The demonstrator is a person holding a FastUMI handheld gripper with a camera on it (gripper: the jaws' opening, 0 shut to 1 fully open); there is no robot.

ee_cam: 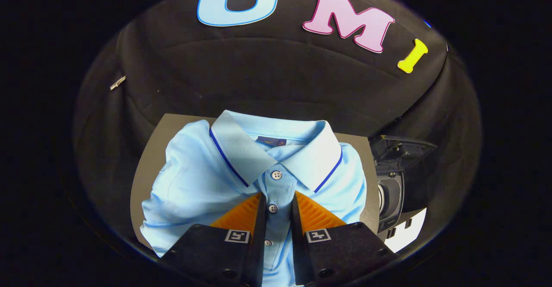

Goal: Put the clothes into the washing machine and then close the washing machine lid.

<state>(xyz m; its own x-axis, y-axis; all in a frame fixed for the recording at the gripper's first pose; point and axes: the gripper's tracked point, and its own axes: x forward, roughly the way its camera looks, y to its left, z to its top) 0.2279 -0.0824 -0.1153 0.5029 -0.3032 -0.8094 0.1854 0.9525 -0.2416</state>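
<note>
Currently, status:
gripper: jaws were narrowly apart, straddling the button placket; whether they pressed the fabric, can't tell.
polo shirt: light blue, folded, lay collar-up on the grey board on the bench.
washing machine: dark, lid raised, just right of the shirt.

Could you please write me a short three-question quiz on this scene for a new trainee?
1. True or false: the shirt is already inside the washing machine.
2. What lies in the gap between the fingers of the gripper? A) the shirt's button strip B) a sock C) a towel
3. Fill in: the washing machine's lid is ____.

Key
1. False: it lies on the board, beside the machine.
2. A: the fingers sit on either side of the button strip, with a gap to it visible.
3. Open.
</note>
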